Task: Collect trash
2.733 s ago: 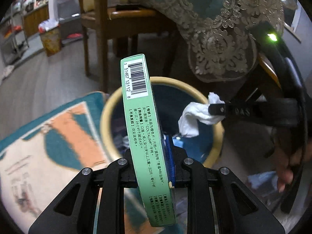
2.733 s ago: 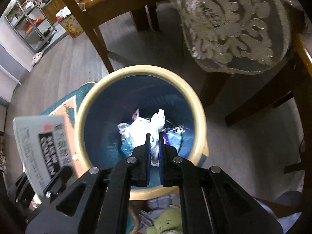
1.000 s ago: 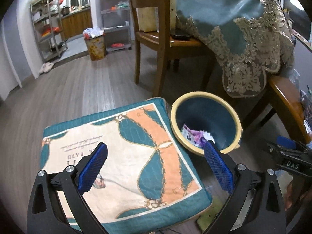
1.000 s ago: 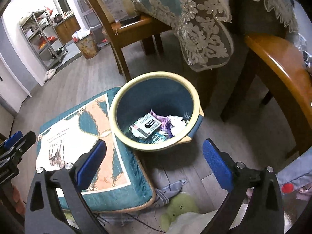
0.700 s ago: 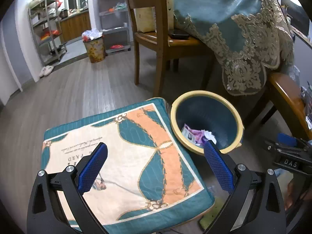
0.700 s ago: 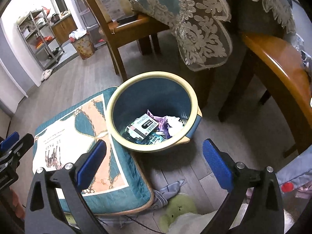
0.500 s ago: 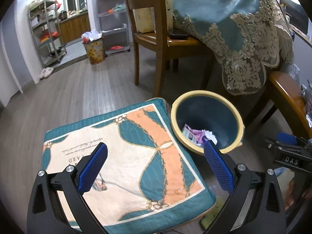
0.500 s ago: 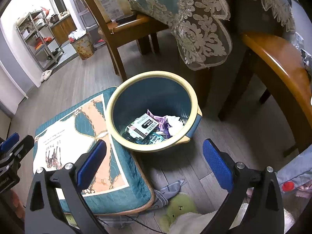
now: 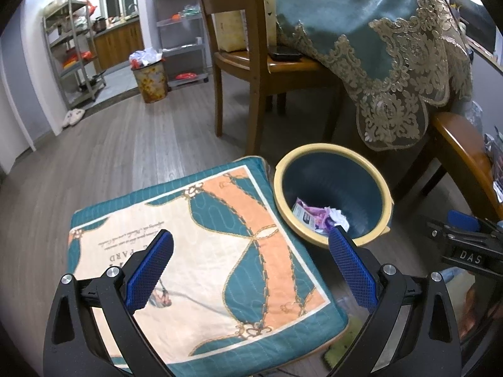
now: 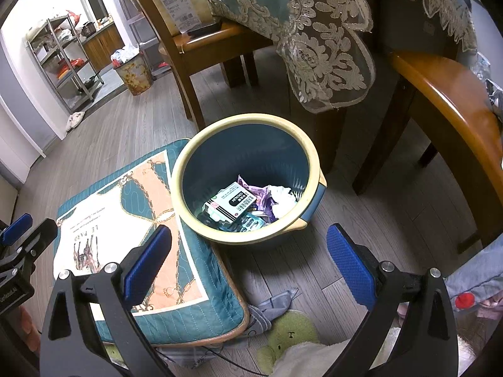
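**A:** What's under the box [image 10: 231,202] in the bin [image 10: 248,119]? The wrappers are half buried and I can't read the print.

**B:** Same here, and from the left wrist view the bin's near wall [image 9: 301,220] hides most of that pile. The green plush [image 10: 287,334] is tucked behind a white cloth, and the bottom edge crops it.

**A:** The kitchen shelves [image 9: 72,53] are too small to make out.

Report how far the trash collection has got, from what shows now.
Done: the bin beside the cushion already holds a medicine box, a purple wrapper and crumpled tissue. In hand: nothing; the left claw and right claw are both open and empty. Left: no loose trash shows on the cushion; cloth and a green plush toy lie by its near corner.
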Demonstrator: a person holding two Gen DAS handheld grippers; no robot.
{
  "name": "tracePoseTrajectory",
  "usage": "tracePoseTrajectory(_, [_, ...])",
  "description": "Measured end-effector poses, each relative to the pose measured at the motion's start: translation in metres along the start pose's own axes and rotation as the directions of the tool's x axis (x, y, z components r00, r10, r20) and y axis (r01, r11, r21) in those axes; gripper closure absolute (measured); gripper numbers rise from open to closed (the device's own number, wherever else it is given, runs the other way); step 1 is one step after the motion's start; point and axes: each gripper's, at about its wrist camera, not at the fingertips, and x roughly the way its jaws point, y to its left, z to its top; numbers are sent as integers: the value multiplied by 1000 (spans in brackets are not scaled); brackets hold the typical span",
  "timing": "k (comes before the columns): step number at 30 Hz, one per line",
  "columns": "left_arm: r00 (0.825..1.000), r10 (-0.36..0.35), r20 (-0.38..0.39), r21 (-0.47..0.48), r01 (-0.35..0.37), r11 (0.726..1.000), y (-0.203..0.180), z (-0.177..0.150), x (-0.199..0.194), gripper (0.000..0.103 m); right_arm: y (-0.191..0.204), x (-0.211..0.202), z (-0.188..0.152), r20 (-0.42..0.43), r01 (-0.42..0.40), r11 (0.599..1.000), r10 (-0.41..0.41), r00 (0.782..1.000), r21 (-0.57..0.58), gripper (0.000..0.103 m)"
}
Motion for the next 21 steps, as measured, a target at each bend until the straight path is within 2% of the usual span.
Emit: tracePoseTrajectory(21, [1000,-23,0,6,23,1000,0,-1,-1,5,0,0,0,-2,0,1000,0,1000,-1,6])
